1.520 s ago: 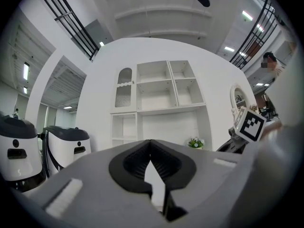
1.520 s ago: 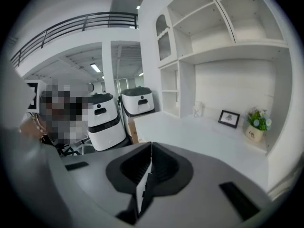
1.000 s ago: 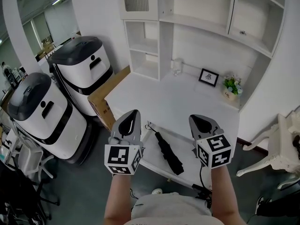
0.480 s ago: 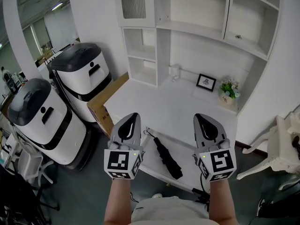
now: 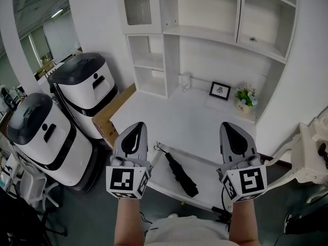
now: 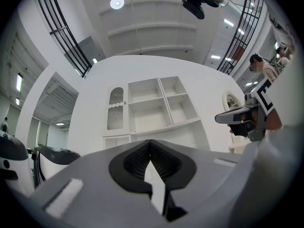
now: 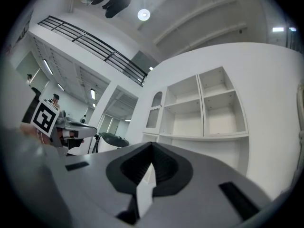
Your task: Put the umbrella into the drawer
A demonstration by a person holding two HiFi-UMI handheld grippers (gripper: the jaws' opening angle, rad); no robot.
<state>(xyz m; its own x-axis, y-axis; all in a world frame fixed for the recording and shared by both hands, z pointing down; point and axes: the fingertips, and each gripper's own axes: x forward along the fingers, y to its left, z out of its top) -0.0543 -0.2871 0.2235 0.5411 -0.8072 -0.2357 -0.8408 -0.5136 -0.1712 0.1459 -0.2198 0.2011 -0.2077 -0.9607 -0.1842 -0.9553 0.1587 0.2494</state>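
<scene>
Here, held side by side, jaws pressed together and empty: left hand-held gripper and right hand-held gripper. Below and between them, lying in the open drawer: the folded black umbrella.

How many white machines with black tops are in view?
2 machines: one beside the cardboard box, one nearer, at the left edge. Others may be hidden out of frame.
</scene>
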